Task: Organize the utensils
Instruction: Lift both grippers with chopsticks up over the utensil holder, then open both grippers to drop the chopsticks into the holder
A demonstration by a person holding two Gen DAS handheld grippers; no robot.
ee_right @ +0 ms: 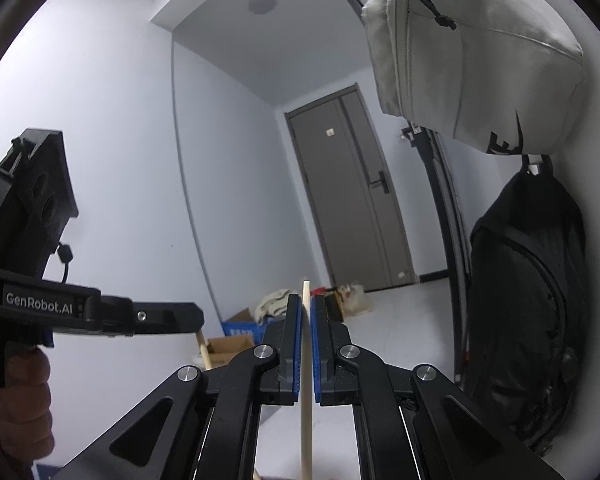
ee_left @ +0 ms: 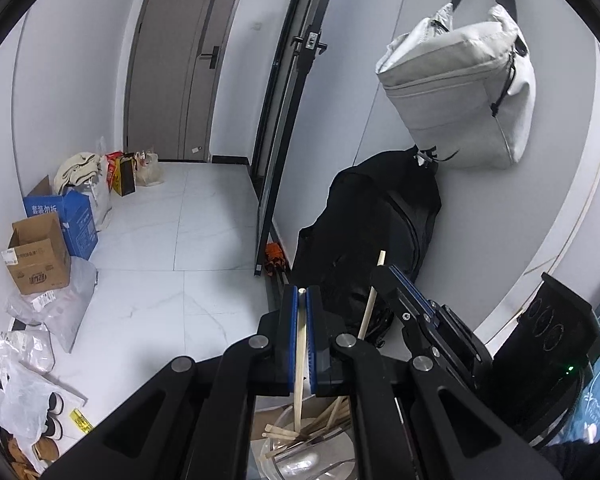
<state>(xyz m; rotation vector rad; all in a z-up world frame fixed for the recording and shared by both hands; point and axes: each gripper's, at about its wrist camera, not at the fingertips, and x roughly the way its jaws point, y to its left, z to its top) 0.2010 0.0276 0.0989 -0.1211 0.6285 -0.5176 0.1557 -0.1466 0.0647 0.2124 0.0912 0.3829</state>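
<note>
Holding 1 wooden chopstick [ee_left: 300, 364] between its blue pads [ee_left: 293, 340], the left gripper [ee_left: 302, 292] has its fingers pressed narrow, with no free gap around the stick. The lower end of this chopstick reaches down into a clear container [ee_left: 268, 450] at the bottom edge of the left wrist view. Inside the container lie several more wooden sticks [ee_left: 324, 420] and some metal utensils [ee_left: 300, 462]; their exact number cannot be counted because the gripper body covers them.

The right gripper [ee_right: 307, 304] is also closed narrow on 1 chopstick [ee_right: 307, 400], which stands nearly upright and rises a little above the fingertips. In the left wrist view this second gripper appears on the right, with its chopstick tilted above the container.

A hand [ee_right: 18, 404] holds the left gripper's handle. On the wall hang 2 bags: 1 grey bag [ee_left: 464, 88] above and 1 black backpack [ee_left: 376, 224] below.
</note>
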